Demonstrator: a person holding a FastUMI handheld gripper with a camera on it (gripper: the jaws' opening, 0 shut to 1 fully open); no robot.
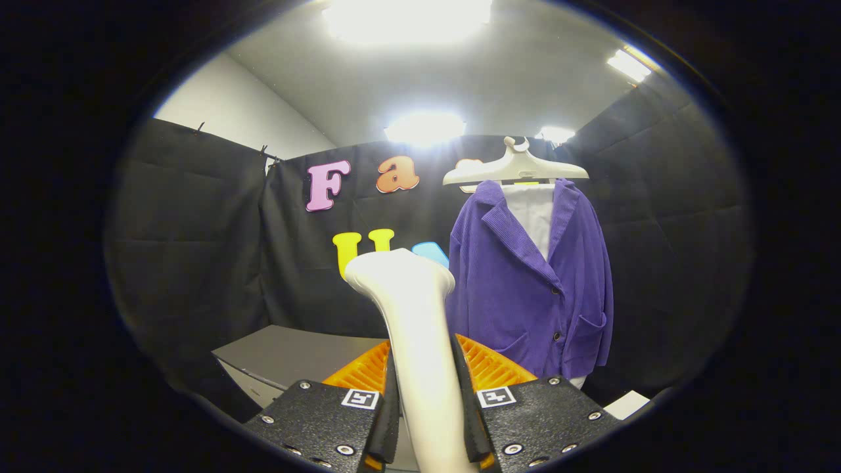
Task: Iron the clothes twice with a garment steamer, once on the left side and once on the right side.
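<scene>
The claw grips the white garment steamer by its handle, both fingers pressing its sides. Beyond and to the right, a purple jacket hangs on a white hanger; a grey surface lies below left.

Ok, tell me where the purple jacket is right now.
The purple jacket hangs on a white hanger against the black wall, beyond the gripper and right of the steamer it holds.

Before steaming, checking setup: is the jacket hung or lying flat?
Hung: the jacket drapes from a hanger; hand-held gripper grips the steamer.
</scene>
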